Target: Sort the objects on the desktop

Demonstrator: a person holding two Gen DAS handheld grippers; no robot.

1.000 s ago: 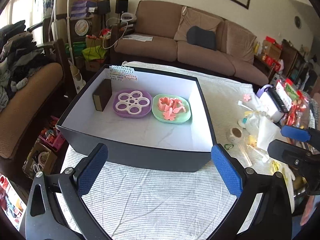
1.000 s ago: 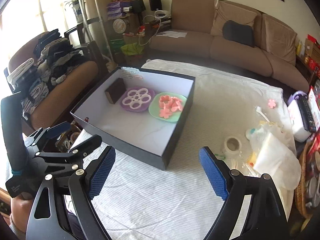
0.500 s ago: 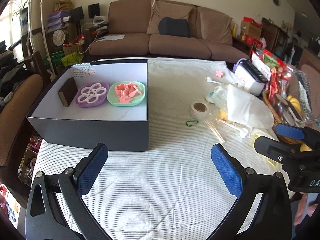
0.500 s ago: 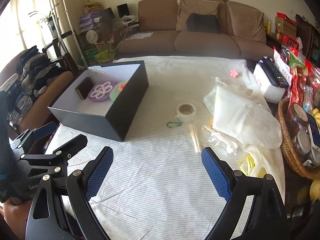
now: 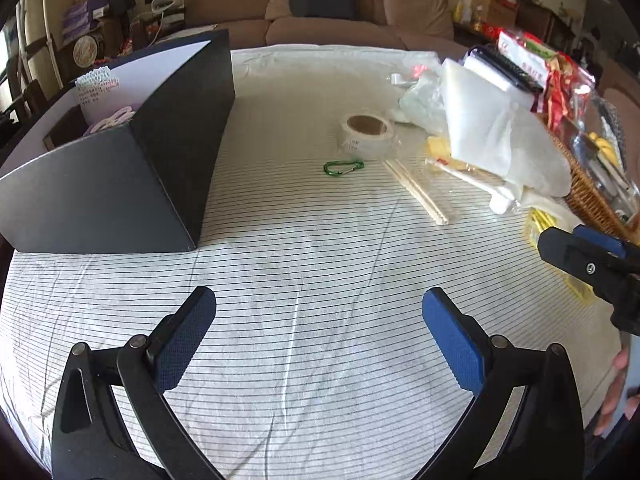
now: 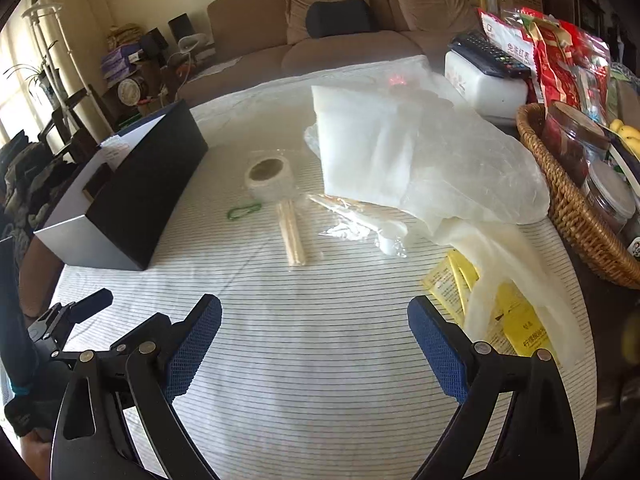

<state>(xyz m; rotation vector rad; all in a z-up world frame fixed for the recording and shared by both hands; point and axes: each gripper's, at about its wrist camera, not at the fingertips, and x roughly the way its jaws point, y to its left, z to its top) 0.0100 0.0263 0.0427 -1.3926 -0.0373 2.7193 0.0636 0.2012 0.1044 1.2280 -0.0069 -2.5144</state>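
The pair of pale wooden chopsticks point(image 6: 291, 236) is lying flat on the striped white cloth of the counter point(image 6: 320, 360), long axis running away from the right tool point(image 6: 314, 344) toward the roll of white tape point(image 6: 268, 178) just beyond its far end. A green wire carabiner clip point(image 6: 242, 211) is lying just left of them, and the open black cardboard box with a white lining point(image 5: 120, 160) is standing further left. Crumpled clear plastic bags point(image 6: 420, 152) are covering other small items to the right, making them hard to make out; a woven wicker basket point(image 6: 576, 216) is cut off at the edge. The right tool's jaws are opening wide, with nothing between them. The left tool point(image 5: 320, 332) is also gaping wide and empty above bare cloth
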